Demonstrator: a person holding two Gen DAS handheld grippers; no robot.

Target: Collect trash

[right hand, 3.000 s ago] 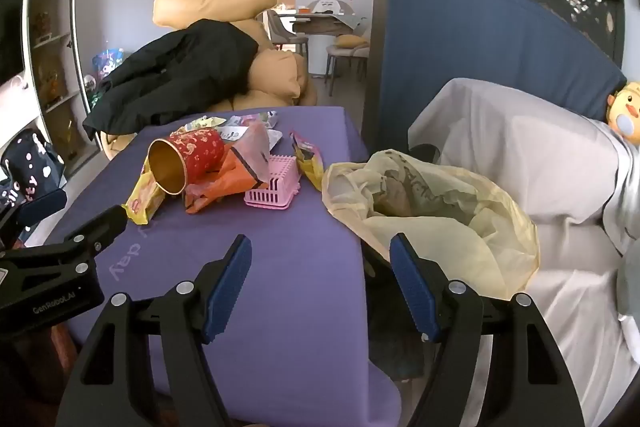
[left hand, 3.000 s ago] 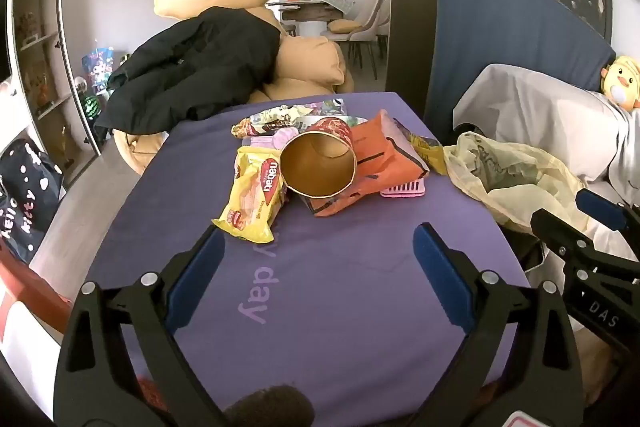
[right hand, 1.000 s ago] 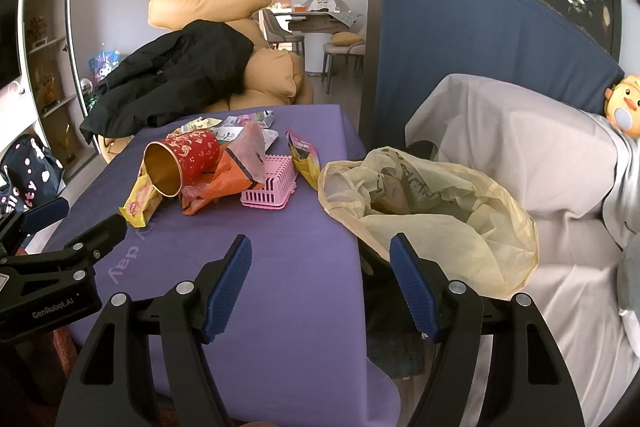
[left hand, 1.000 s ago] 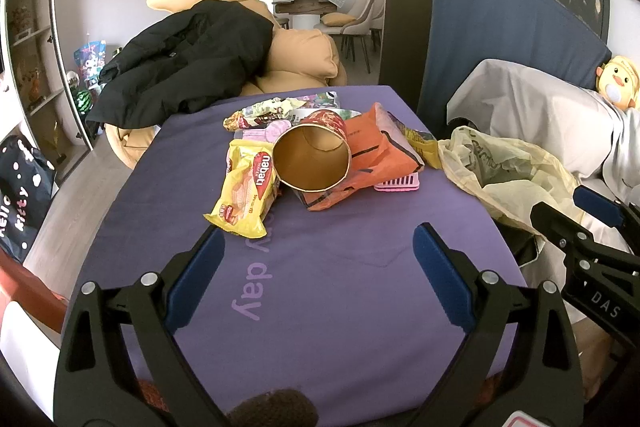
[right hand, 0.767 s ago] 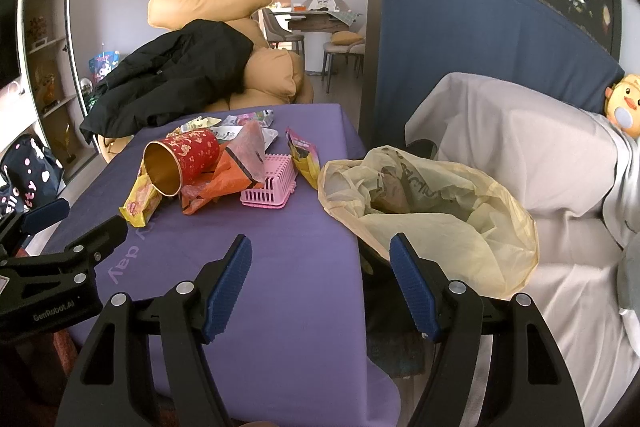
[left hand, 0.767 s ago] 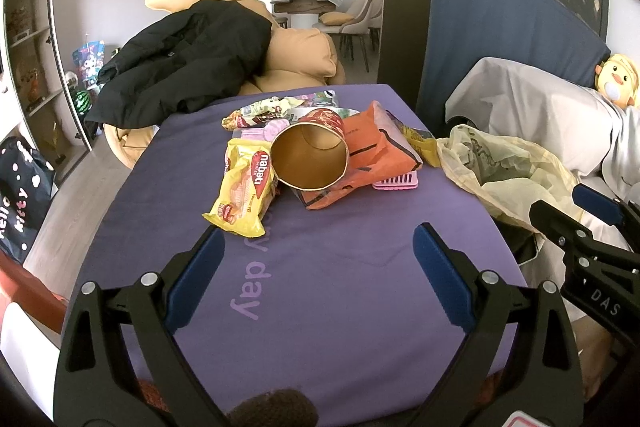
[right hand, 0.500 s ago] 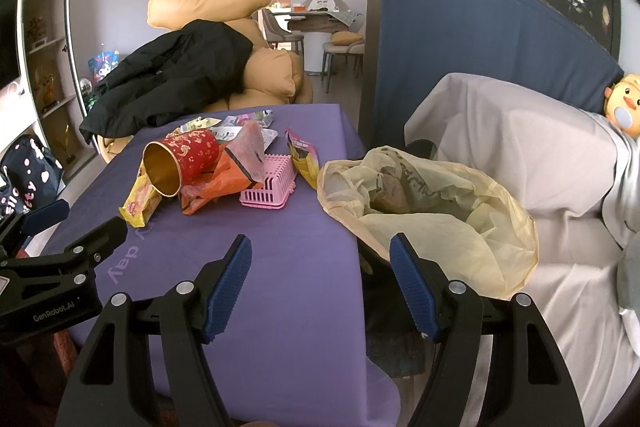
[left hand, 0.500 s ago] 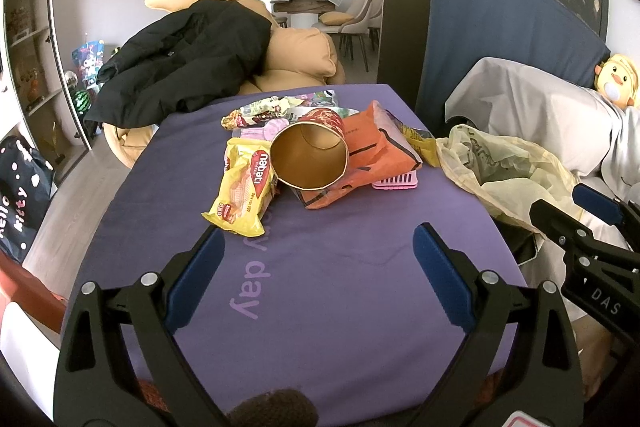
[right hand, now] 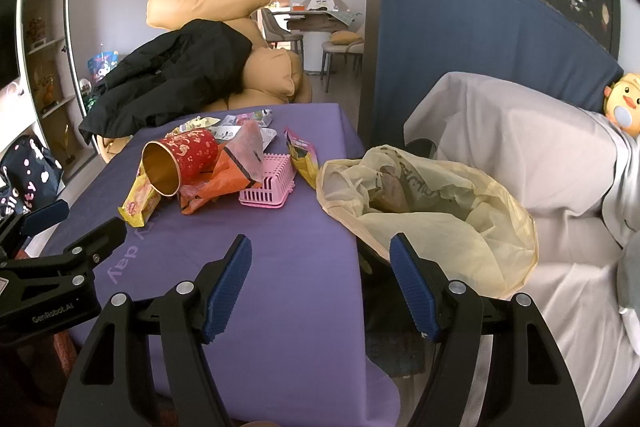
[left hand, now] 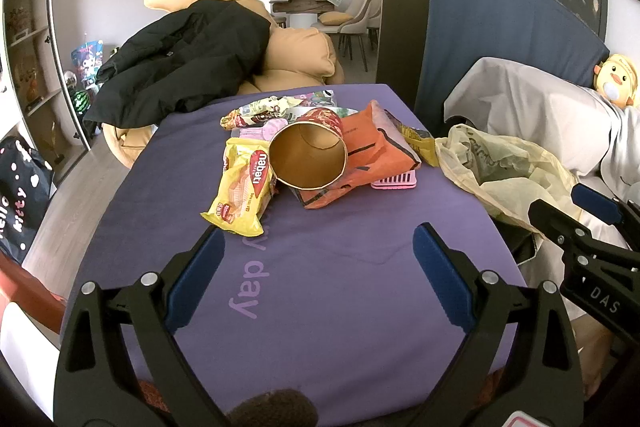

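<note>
A heap of trash lies on the purple table [left hand: 320,287]: a red paper cup [left hand: 307,159] [right hand: 180,163] on its side, a yellow Nabati wrapper [left hand: 244,191], an orange bag [left hand: 360,163] [right hand: 224,183], a pink basket [right hand: 266,181] and more wrappers [left hand: 272,109] behind. An open yellowish plastic bag [right hand: 424,211] [left hand: 500,171] hangs at the table's right edge. My left gripper [left hand: 316,259] is open and empty, short of the heap. My right gripper [right hand: 320,267] is open and empty, over the table's right edge near the bag.
A black jacket [left hand: 180,67] lies on tan cushions [left hand: 296,55] beyond the table. A blue partition [right hand: 460,67] and a grey-covered sofa [right hand: 540,155] with a duck toy [right hand: 624,105] stand to the right. Shelves [left hand: 24,47] line the left wall.
Over three seconds the left gripper has drifted slightly, shifting the heap a little in view. In the last second almost nothing has moved. Both grippers stay open.
</note>
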